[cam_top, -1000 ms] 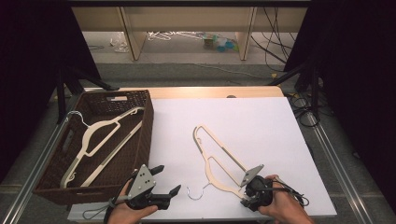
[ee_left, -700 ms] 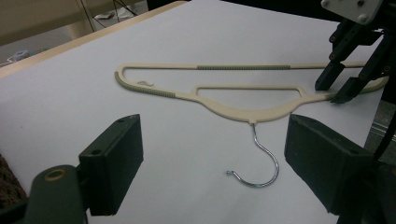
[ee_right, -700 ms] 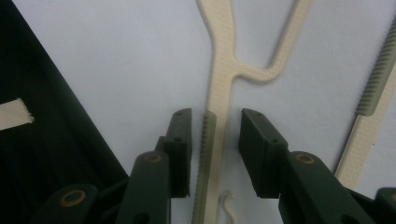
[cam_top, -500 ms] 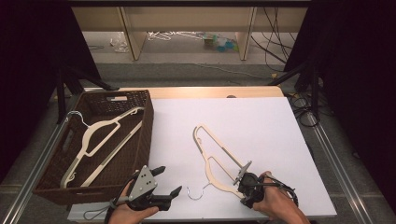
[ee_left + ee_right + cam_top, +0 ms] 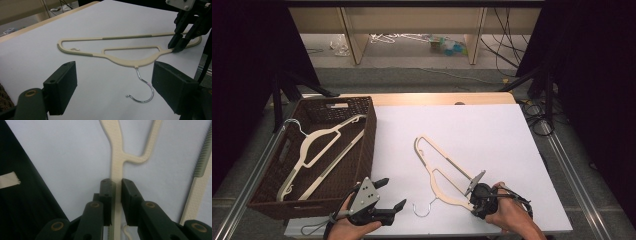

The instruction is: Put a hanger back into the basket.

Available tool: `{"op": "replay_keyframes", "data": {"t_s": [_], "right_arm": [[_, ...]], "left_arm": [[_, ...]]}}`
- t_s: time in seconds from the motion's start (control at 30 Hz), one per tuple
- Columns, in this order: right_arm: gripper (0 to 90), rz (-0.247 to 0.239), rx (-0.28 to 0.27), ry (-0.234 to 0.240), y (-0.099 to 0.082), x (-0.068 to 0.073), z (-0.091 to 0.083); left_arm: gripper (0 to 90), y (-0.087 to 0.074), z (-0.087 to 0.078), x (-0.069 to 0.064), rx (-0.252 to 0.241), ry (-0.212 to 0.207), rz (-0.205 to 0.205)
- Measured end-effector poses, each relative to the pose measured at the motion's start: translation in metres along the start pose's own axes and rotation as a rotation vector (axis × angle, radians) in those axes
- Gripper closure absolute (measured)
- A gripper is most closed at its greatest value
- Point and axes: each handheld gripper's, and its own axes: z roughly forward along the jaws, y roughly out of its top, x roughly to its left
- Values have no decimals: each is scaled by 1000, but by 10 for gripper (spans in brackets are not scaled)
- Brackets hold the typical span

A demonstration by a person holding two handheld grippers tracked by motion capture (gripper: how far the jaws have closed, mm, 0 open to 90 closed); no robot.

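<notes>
White sheet: covers most of tabletop, pale wood edge showing at far side.
Room: dark drapes L & R; grey floor beyond table w/ cables, wooden frame legs, loose hangers & small clutter on floor far back.
Basket: dark brown woven, rectangular, on L part of table, its R wall at sheet's L edge.
Basket contents: one cream hanger lying slanted inside, metal hook toward far-L corner.
Task hanger: cream plastic, flat on sheet, center-right near front edge; grey ribbed grip strips on shoulders; metal hook pointing toward person.
Right gripper: at hanger's near-R end, just been closing; now clamped on a thin cream arm of hanger. From right gripper view, arm runs straight up between both pads, pads pressing either side.
Left gripper: jaws spread wide, holding nothing; hovering over sheet's front-L, just R of basket, apart from hanger.
Left gripper view: hanger lying across beyond the open jaws, hook curling between them but untouched; right gripper pinching hanger's far-R end.
Hands: both entering from bottom edge, one per gripper.
</notes>
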Motion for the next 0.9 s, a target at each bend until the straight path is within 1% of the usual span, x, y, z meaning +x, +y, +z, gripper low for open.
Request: {"op": "replay_keyframes", "data": {"t_s": [0.03, 0.1, 0.2, 0.23, 0.27, 0.33, 0.37, 0.4, 0.43, 0.47, 0.5, 0.53, 0.57, 0.6, 0.63, 0.67, 0.7, 0.73, 0.77, 0.8, 0.83, 0.87, 0.9], "right_arm": [[794, -5, -6, 3, 0, 0, -1], [795, -13, -11, -6, 0, -2, -1], [795, -25, -30, -2, -1, -4, -5], [795, -31, -39, 3, -1, -5, -7], [796, -21, -41, 1, -1, -5, -10], [795, -32, -48, 3, -1, -6, -12], [796, -39, -56, 1, -1, -5, -15], [796, -39, -56, 1, -1, -5, -15], [795, -49, -55, 4, -1, -5, -16], [795, -53, -70, -8, -1, -3, -21], [795, -53, -70, -8, -1, -3, -21], [795, -54, -64, -10, -2, -1, -23], [795, -59, -72, -9, -2, 1, -28], [795, -62, -75, -17, -2, 2, -31], [795, -69, -78, -17, -3, 2, -32], [795, -77, -77, -26, -3, 3, -36], [795, -81, -75, -18, -3, 3, -38], [795, -81, -75, -18, -3, 3, -38], [796, -83, -81, -21, -3, 3, -39], [796, -81, -83, -21, -4, 3, -41], [796, -81, -83, -21, -4, 3, -41], [796, -78, -86, -26, -4, 3, -41], [796, -85, -84, -23, -4, 2, -42]], "left_arm": [[205, 0, 0, 0, -2, 5, -4], [205, 0, 1, 1, 7, 8, 2], [207, -1, 4, 0, 19, 8, 8], [208, -1, 7, 0, 24, 8, 26], [211, -1, 9, 0, 33, 8, 27], [216, 0, 17, -1, 46, 6, 42], [228, 2, 24, -1, 58, 0, 68], [235, 2, 24, -1, 58, 0, 68], [235, 3, 29, -2, 76, -2, 83], [240, 4, 35, -1, 90, 4, 99], [240, 4, 39, -2, 95, 6, 108], [242, 3, 49, -1, 124, 12, 137], [241, 3, 55, -1, 154, 4, 164], [242, 2, 60, -1, 167, -8, 162], [245, 1, 68, -2, 191, -15, 189], [249, 1, 76, -3, 214, -24, 239], [248, 1, 76, -3, 214, -24, 239], [248, 0, 81, -5, 233, -22, 270], [246, 0, 88, -6, 246, -22, 283], [253, 0, 90, -7, 246, -29, 279], [253, 0, 93, -7, 259, -28, 303], [257, 0, 97, -9, 255, -30, 306], [259, 1, 99, -9, 267, -25, 341]]}}
